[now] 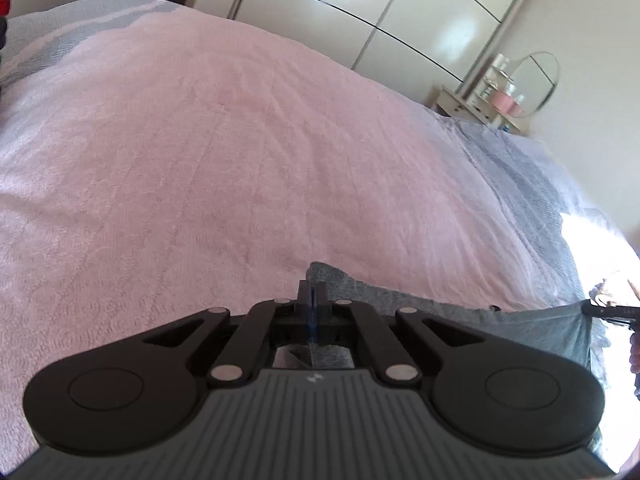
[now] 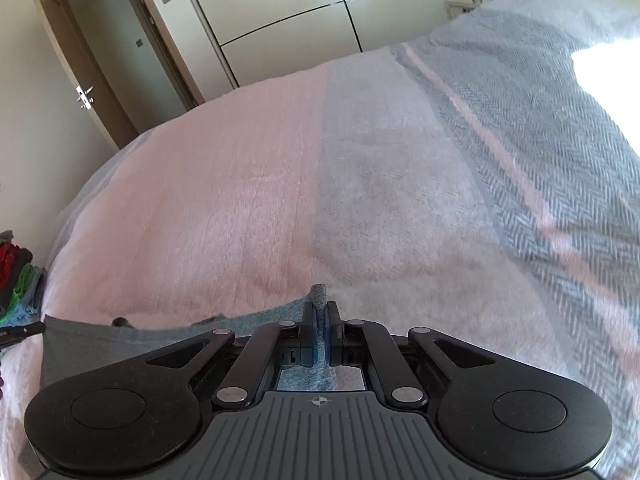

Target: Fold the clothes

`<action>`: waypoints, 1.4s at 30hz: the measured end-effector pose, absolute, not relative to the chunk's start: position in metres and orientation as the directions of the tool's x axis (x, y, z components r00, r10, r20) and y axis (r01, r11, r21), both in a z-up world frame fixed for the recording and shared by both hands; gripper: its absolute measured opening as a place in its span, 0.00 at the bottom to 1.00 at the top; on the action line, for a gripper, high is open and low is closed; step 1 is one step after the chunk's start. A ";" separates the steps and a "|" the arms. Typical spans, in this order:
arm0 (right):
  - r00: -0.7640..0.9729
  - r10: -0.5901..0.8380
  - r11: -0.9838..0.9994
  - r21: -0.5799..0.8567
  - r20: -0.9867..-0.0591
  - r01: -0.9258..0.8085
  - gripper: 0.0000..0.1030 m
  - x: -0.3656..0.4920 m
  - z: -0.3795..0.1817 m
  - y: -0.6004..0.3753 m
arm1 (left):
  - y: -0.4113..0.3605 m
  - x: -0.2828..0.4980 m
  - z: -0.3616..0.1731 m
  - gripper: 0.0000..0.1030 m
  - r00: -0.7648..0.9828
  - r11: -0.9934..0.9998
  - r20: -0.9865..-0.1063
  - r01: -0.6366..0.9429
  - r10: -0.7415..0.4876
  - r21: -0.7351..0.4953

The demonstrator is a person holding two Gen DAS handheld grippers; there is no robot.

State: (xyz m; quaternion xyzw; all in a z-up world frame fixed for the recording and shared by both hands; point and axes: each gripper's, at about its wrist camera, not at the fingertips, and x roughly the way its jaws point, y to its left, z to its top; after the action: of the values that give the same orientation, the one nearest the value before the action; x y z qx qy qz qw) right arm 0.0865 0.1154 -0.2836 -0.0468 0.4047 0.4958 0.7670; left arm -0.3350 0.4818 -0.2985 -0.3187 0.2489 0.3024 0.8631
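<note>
The left claw [image 1: 312,300] is pressed together on a corner of a grey-blue knitted cloth garment [image 1: 460,312], a tuft of the fabric poking up between its black fingers [image 1: 303,294]. The right claw [image 2: 319,316] pinches the opposite corner of the same garment [image 2: 160,334] in the same way, with a small peak of cloth standing above its tips.

Between the two claws the garment hangs stretched as a taut band, its top edge running nearly straight from one grip to the other. The weave looks soft and slightly fuzzy, a muted grey with a blue tinge, and creases gather toward each pinched corner. Its lower part is hidden behind the claw bodies.

The garment is held just above the near edge of the bed [image 1: 240,140], which is covered by a pink fluffy blanket with grey herringbone stripes [image 2: 500,140] toward the far right side. A pile of coloured clothes [image 2: 18,280] lies at the bed's left edge in the right wrist view.
</note>
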 end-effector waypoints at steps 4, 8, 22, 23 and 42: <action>0.199 0.713 0.507 0.299 -0.672 -0.809 0.02 0.089 -0.287 0.130 | 0.486 -0.331 -0.303 0.00 0.684 0.605 -0.623 -0.692 0.379 -0.392; 0.205 0.696 0.509 0.273 -0.688 -0.816 0.02 0.091 -0.294 0.142 | 0.489 -0.328 -0.308 0.00 0.680 0.598 -0.623 -0.699 0.388 -0.392; 0.283 0.660 0.562 0.207 -0.696 -0.801 0.02 0.089 -0.320 0.162 | 0.491 -0.327 -0.326 0.00 0.633 0.572 -0.647 -0.742 0.425 -0.350; 0.270 0.636 0.569 0.203 -0.723 -0.797 0.02 0.091 -0.326 0.166 | 0.492 -0.323 -0.329 0.00 0.612 0.570 -0.667 -0.753 0.424 -0.329; 0.211 0.568 0.250 -0.078 -0.795 -0.965 0.76 -0.124 -0.325 0.126 | 0.292 -0.312 -0.297 0.14 0.541 0.758 -0.772 -0.641 0.333 -0.122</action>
State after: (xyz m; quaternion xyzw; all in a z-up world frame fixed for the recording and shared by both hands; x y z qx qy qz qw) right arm -0.1239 0.1262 -0.3253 -0.3000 0.3307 0.5341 0.7179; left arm -0.3117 0.2921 -0.2969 -0.1995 0.3853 0.2848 0.8547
